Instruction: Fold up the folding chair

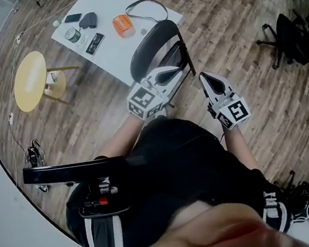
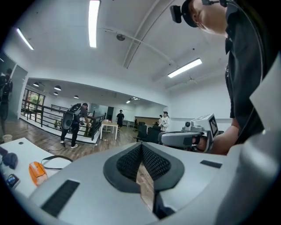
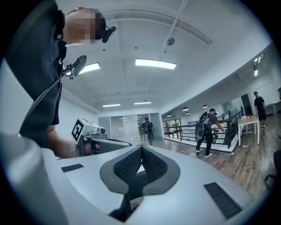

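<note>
Plainly ungripped: the black round-backed folding chair (image 1: 153, 47) stands just beside the white rectangular table (image 1: 112, 51).
Near it hang the left gripper (image 1: 170, 74) and the right gripper (image 1: 205, 78), both clenched tight on nothing. Shut jaws can only shove the frame, and I judge a shove might skid the chair across the wooden floor (image 1: 231, 19) into the table, or tip it sideways.

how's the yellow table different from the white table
The yellow table is round and smaller; the white table is rectangular and larger. The white table carries an orange object and has the folding chair against it; the yellow table stands apart. Both stand on the wood floor.
</note>
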A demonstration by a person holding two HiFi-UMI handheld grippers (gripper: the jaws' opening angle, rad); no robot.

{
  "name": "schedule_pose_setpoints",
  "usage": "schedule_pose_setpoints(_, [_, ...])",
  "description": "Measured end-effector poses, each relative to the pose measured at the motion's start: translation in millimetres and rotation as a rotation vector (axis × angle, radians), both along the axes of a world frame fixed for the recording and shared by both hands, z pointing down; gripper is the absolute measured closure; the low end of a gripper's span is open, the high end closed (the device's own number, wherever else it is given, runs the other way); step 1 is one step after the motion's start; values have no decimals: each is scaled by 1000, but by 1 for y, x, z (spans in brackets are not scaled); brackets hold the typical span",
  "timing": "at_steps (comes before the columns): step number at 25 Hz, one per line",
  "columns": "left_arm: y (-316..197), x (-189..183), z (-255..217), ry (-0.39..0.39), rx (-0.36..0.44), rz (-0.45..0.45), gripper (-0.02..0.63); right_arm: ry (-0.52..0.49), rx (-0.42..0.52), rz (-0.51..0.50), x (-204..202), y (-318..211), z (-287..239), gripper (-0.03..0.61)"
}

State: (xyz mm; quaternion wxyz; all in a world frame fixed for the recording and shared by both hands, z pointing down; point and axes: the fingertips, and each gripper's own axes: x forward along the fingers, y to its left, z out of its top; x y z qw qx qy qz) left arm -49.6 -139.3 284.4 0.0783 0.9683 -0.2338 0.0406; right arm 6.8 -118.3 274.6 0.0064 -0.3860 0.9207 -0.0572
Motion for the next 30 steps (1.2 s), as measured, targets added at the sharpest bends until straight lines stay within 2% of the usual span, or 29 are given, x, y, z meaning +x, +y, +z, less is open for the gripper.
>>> schedule_pose_setpoints(5, [21,11,7,8,-16,-19,608,-6,-2,3,10,19,-4,566])
schedule_pose_setpoints(10, [29,5,12,22,-60,-34,607,-14,-12,1,7,33,-4,566])
schedule_pose_setpoints(22, [39,5,8,-18,-22,-39,607,-14,-19,-3,5,46,4,566])
schedule_pose_setpoints(30, [44,-1,12,-26,-37,-67,607,-15,-34,-25,-2,53,9,566])
